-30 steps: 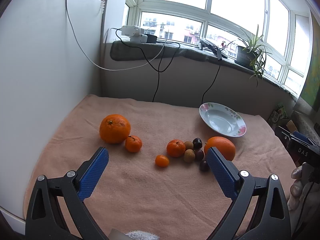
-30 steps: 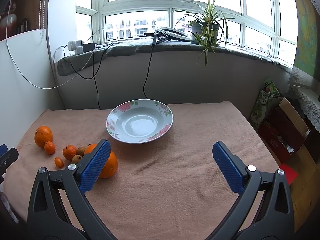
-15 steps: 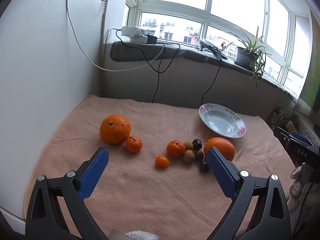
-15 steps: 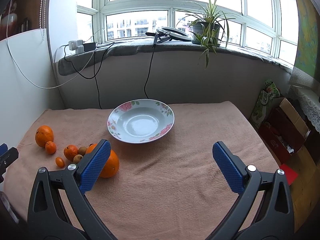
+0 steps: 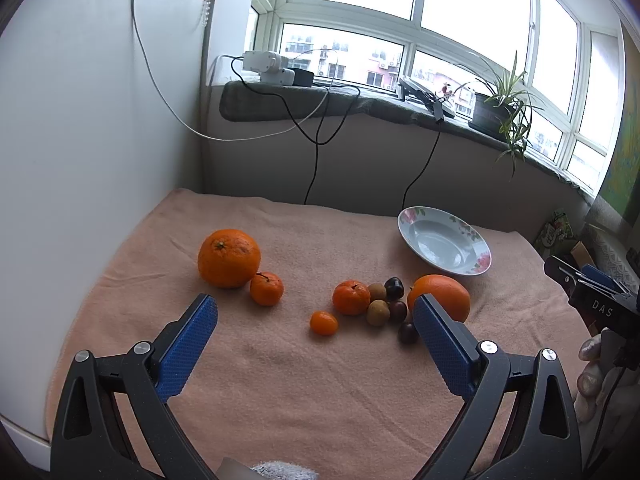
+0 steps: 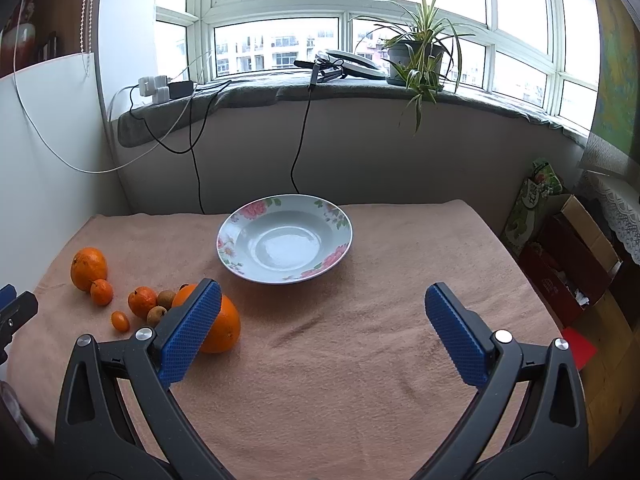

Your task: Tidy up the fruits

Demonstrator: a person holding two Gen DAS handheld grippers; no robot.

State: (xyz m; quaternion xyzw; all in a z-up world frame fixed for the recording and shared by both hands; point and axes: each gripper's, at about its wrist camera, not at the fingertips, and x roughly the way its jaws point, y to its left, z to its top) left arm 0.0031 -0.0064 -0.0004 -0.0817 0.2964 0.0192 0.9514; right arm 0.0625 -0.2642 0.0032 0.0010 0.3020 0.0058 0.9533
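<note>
A potted green spider plant [image 6: 416,54] sits on the grey-covered windowsill [image 6: 360,90] below wide windows. White plug adapters [image 6: 154,87] rest at its left end, black cables [image 6: 298,144] hanging down. Cardboard boxes [image 6: 576,256] stand right.

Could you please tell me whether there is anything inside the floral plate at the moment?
Nothing: the floral plate shows a bare, glossy basin in both views. All the fruit, including the large orange, lies on the pink cloth. Nothing covers the basin.
</note>
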